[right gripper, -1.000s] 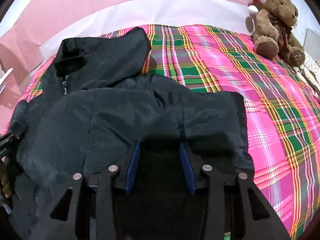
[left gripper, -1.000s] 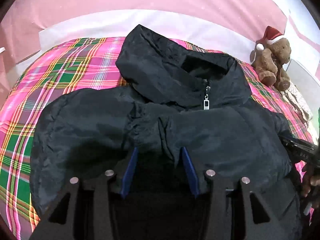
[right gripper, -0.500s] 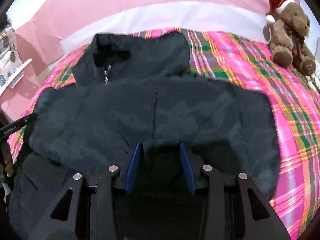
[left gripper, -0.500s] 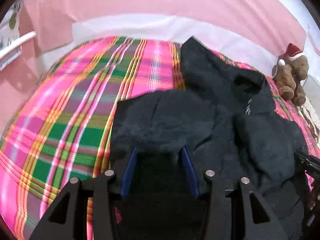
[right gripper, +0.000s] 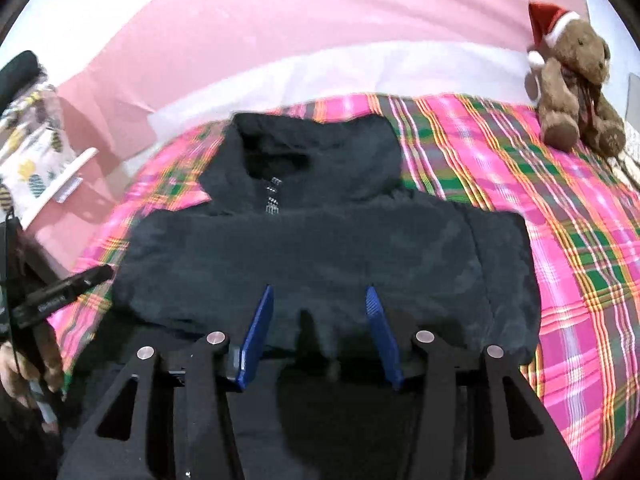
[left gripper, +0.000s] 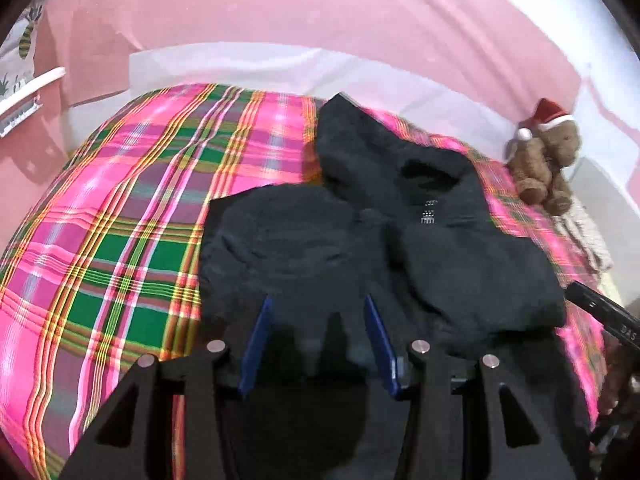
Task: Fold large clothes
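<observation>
— Where do we have the jacket (right gripper: 320, 248)?

— Flat on the bed (right gripper: 560, 208), hood toward the pillow end, zipper up the middle, both sleeves folded in across the chest. We judge it soft, puffy and a bit slick, light for its bulk, so we'd pinch a thick bunch at the hem or a shoulder corner.

— And our grippers?

— The left gripper (left gripper: 316, 320) stands wide, dark cloth lying between its jaws, unpinched (as far as we can tell). The right gripper (right gripper: 318, 312) is likewise wide over the folded edge. The teddy bear (right gripper: 572, 80) sits well apart.
</observation>
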Available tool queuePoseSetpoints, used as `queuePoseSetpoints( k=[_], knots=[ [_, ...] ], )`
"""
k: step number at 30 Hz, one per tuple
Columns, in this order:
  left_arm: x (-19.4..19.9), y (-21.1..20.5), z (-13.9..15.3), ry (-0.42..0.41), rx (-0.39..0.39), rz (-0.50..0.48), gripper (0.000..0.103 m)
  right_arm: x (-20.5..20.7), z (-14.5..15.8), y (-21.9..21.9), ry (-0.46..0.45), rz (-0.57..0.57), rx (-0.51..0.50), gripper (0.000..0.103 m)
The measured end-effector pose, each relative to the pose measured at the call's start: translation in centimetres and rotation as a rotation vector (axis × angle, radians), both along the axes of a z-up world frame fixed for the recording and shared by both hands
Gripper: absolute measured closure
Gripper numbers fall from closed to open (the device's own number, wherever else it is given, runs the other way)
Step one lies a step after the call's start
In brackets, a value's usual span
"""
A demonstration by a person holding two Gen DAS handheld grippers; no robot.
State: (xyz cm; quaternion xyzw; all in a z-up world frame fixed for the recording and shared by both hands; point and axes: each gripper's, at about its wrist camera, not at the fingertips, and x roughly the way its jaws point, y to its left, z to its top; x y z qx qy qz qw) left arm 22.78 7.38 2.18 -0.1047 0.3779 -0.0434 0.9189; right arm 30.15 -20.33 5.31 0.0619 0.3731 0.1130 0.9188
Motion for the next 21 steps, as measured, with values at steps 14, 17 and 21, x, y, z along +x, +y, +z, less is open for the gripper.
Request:
queuePoseSetpoints(
  k=[14,17,21],
  knots=[
    [-0.5,-3.3,8.4,-0.092,0.020,-0.113,0.034,0.4,6.2,1.4,-0.017,0.024,0.023,0.045],
    [2.4,-2.8,8.5,-0.073,0.020,-0.104,0.034,3.2,6.3,0.3,0.014,0.008,0.038,0.045],
    [7.1,-2.4,8.0,-0.038,0.019,-0.098,0.033,7.6,6.5,-1.0,0.027,-0.009,0.027,0.045]
  ],
)
